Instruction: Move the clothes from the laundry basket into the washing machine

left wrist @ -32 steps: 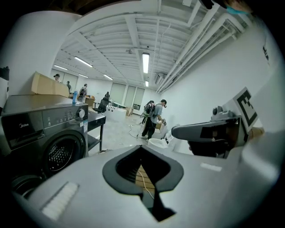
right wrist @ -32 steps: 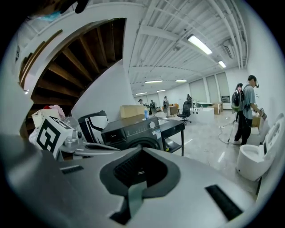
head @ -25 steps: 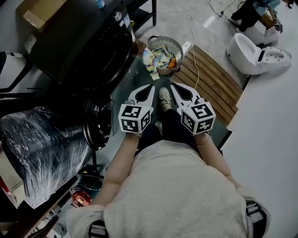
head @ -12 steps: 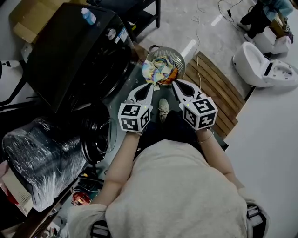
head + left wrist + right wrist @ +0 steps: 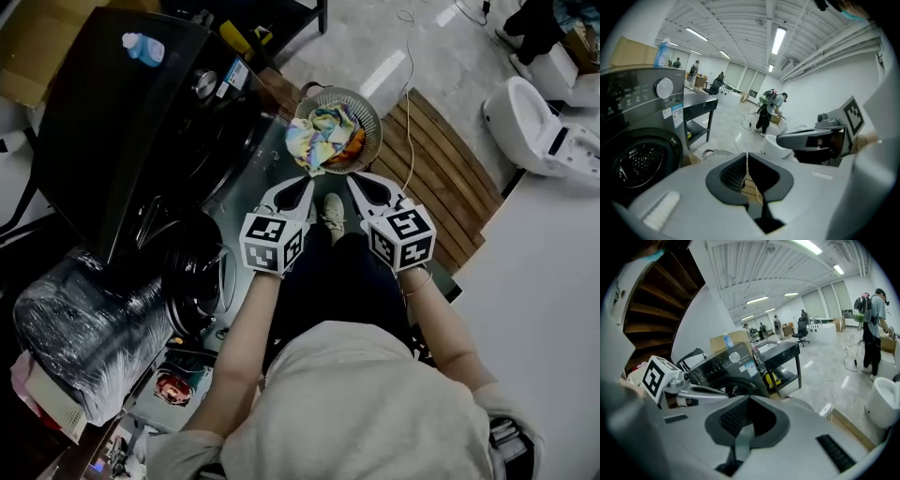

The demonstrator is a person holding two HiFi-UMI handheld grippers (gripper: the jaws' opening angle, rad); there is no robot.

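Left gripper and right gripper, both clenched empty, are hanging near the laundry basket, probably lining up on the clothes.

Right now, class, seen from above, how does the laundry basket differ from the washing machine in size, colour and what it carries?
The laundry basket is small and round; the washing machine is large and boxy. The basket is pale mesh; the machine is black. The basket holds colourful clothes in its open top; the machine has a bottle on top. Both stand on the floor, side by side.
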